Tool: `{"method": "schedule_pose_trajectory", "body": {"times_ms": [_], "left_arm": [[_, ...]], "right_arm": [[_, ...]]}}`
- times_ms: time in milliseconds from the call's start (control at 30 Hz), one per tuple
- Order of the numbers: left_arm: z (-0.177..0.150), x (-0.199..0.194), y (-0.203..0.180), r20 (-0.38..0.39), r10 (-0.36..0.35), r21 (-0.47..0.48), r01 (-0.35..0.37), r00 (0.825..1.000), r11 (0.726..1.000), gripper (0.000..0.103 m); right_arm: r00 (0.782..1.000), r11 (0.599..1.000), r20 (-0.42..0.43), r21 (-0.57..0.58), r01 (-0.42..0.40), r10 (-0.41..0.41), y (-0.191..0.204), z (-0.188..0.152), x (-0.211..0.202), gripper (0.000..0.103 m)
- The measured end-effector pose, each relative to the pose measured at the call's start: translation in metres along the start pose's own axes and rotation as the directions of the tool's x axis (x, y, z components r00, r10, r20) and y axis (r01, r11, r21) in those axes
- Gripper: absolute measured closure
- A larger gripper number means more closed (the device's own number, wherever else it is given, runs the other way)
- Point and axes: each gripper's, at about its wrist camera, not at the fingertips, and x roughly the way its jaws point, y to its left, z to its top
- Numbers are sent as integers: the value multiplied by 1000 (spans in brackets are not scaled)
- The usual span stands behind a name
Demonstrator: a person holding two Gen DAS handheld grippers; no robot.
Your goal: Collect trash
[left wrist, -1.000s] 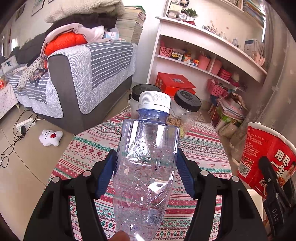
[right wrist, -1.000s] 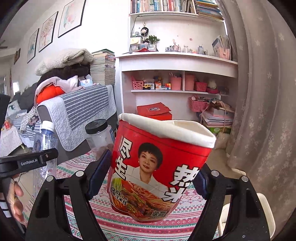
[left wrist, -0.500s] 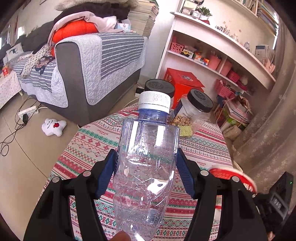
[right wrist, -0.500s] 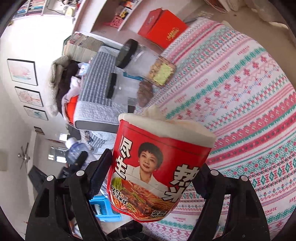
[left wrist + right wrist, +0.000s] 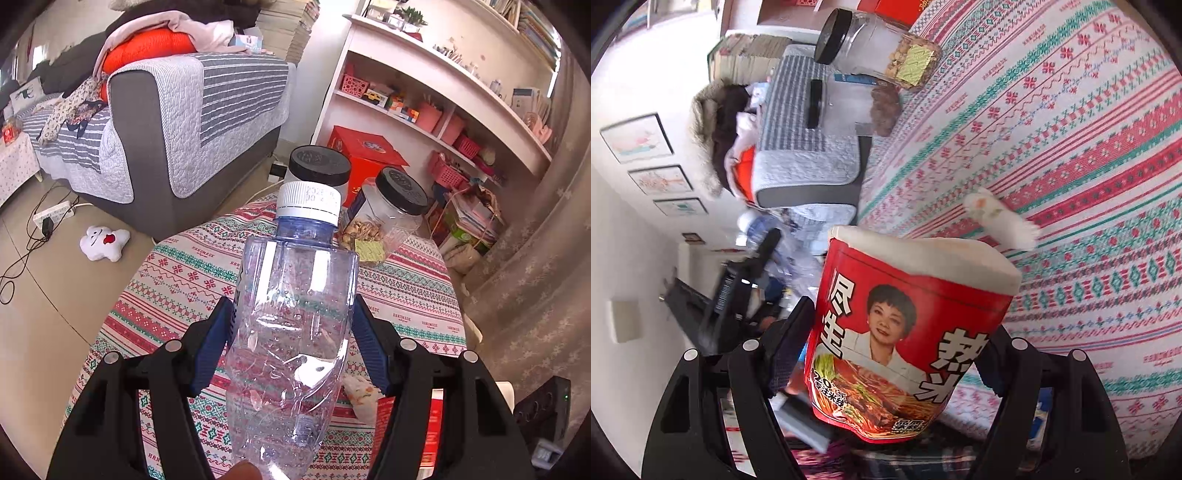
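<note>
An empty clear plastic bottle (image 5: 295, 295) with a white cap sits cap-forward between the blue pads of my left gripper (image 5: 291, 332), which is shut on it above the patterned tablecloth (image 5: 184, 266). My right gripper (image 5: 897, 350) is shut on a red instant noodle cup (image 5: 905, 332). It is rolled onto its side, so the cup's mouth faces across the table. A crumpled white tissue (image 5: 997, 218) is just beyond the cup's rim, blurred; whether it rests on the cloth is unclear. In the left wrist view the tissue (image 5: 364, 398) and the red cup (image 5: 428, 424) show at lower right.
Two clear jars with black lids (image 5: 319, 173) (image 5: 391, 214) stand at the table's far edge. Beyond are a grey sofa (image 5: 166, 129), a white shelf unit (image 5: 424, 92), a curtain (image 5: 535, 277) on the right, and a soft toy (image 5: 103, 242) and cables on the floor.
The right gripper rolled onto its side with the cup and dropped low toward the table. A white tissue came out of the cup's mouth. The left gripper kept the bottle and tipped slightly.
</note>
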Motion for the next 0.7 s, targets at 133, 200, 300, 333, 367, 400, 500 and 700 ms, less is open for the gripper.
{"method": "schedule_pose_trajectory", "body": {"times_ms": [133, 200, 300, 333, 367, 400, 500, 700], "left_arm": [[1, 0, 3, 3, 13, -7, -13, 1000, 1000, 39], [-1, 2, 3, -5, 14, -2, -14, 1000, 1000, 39], [0, 3, 2, -10, 12, -3, -12, 1000, 1000, 39], [0, 2, 3, -9, 9, -7, -9, 1000, 1000, 39], [0, 2, 2, -8, 6, -6, -6, 1000, 1000, 39], [-1, 1, 1, -7, 5, -2, -5, 1000, 1000, 39], [-3, 2, -2, -12, 1, 6, -1, 1000, 1000, 39], [-8, 0, -17, 10, -1, 36, 1, 1000, 999, 39]], "right_arm": [[991, 995, 121, -70, 67, -58, 10, 11, -20, 28], [994, 994, 18, 11, 109, -110, -15, 4, -1, 28], [984, 982, -25, -75, 175, -177, -8, -10, 14, 28], [982, 976, -12, -116, 183, -186, 0, -12, 12, 28], [979, 966, 21, -159, 206, -205, 8, -13, 7, 28], [973, 953, 67, -197, 229, -220, 16, -14, 2, 28], [927, 893, 246, -288, 347, -281, 37, -12, -20, 28], [690, 660, 634, -357, 661, -348, 73, -19, -46, 27]]}}
